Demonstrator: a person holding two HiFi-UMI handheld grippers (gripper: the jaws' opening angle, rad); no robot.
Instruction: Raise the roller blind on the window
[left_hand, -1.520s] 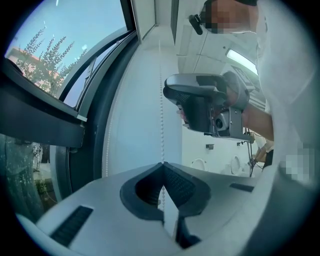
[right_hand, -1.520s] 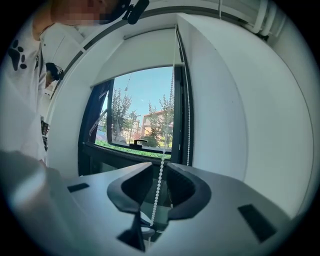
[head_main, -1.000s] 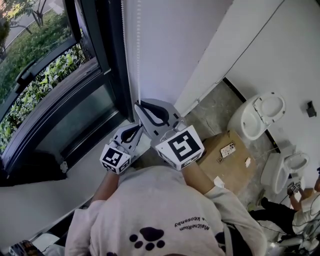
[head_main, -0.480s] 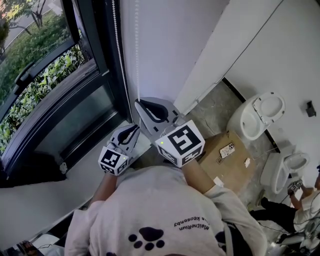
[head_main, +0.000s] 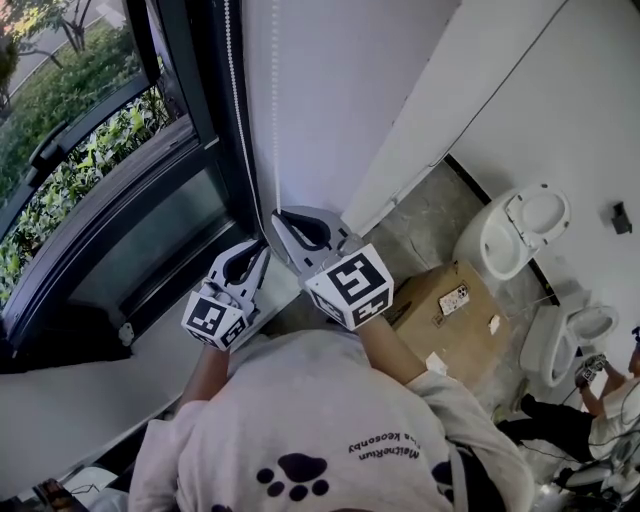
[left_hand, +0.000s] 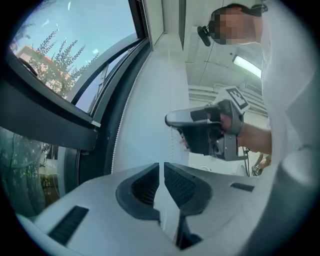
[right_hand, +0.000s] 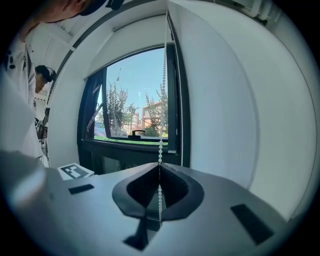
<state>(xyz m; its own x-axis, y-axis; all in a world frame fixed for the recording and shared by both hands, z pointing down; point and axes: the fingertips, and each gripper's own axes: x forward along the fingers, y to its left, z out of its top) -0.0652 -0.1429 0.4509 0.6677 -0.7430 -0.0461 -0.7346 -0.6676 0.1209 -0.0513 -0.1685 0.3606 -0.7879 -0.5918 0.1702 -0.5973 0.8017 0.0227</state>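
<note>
Head view, right gripper (head_main: 276, 214): it sat at centre frame, jaws together on the right strand of the chain (head_main: 275, 120), which ran up the white wall (head_main: 340, 90) beside the window (head_main: 100, 160).
Head view, left gripper (head_main: 263, 246): it sat just left of and below the right one, off the chain.
Head view, against a second before: the left gripper had slid left, away from the strand it had stood under. The chain's left strand stood further left at the top of the frame.
Left gripper view, jaws: they had just been opening. A thin slit stood between them with nothing in it. The chain hung at the left and the right gripper showed at centre right.
Right gripper view, jaws: they were shut tight on the chain, which ran straight up from them at centre frame.
Blind: it showed in no view, and the window in the right gripper view was bare as far as we saw.
Meaning: we judged that the hold had passed from left to right, so the right could pull while the left reached for a fresh grip.
</note>
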